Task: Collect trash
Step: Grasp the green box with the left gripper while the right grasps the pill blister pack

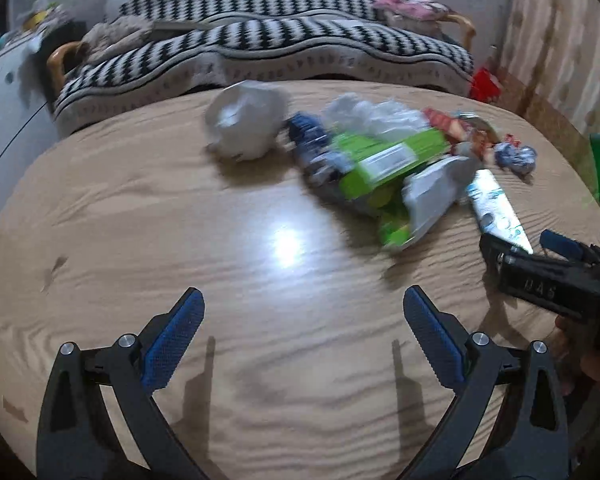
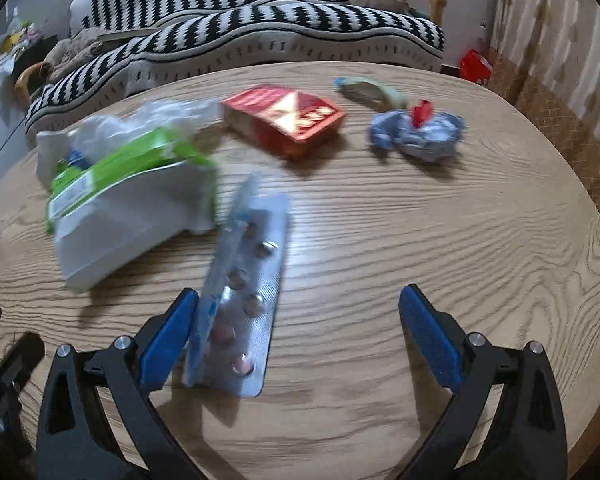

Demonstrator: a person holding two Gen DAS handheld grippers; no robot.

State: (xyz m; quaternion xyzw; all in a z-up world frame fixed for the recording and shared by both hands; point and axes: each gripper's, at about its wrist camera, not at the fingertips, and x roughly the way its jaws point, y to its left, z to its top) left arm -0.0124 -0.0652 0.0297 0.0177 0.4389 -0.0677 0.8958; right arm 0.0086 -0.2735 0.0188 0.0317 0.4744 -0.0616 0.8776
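Trash lies on a round wooden table [image 1: 140, 220]. In the left wrist view I see a crumpled white bag [image 1: 244, 120], a green and white package [image 1: 388, 168], a blue wrapper [image 1: 312, 140] and a blister strip [image 1: 500, 212]. My left gripper [image 1: 300, 320] is open and empty over bare table. My right gripper [image 2: 296, 320] is open; the blister pack [image 2: 244, 288] leans against its left finger [image 2: 168, 340]. The right gripper also shows in the left wrist view [image 1: 548, 264]. The right wrist view also shows a red box [image 2: 288, 118], a crumpled blue wrapper [image 2: 416, 132] and the green package [image 2: 120, 184].
A sofa with a black and white zigzag cover [image 1: 284, 40] stands behind the table. A red object [image 1: 486, 84] sits on the floor at the right. A pale wrapper [image 2: 372, 90] lies near the table's far edge.
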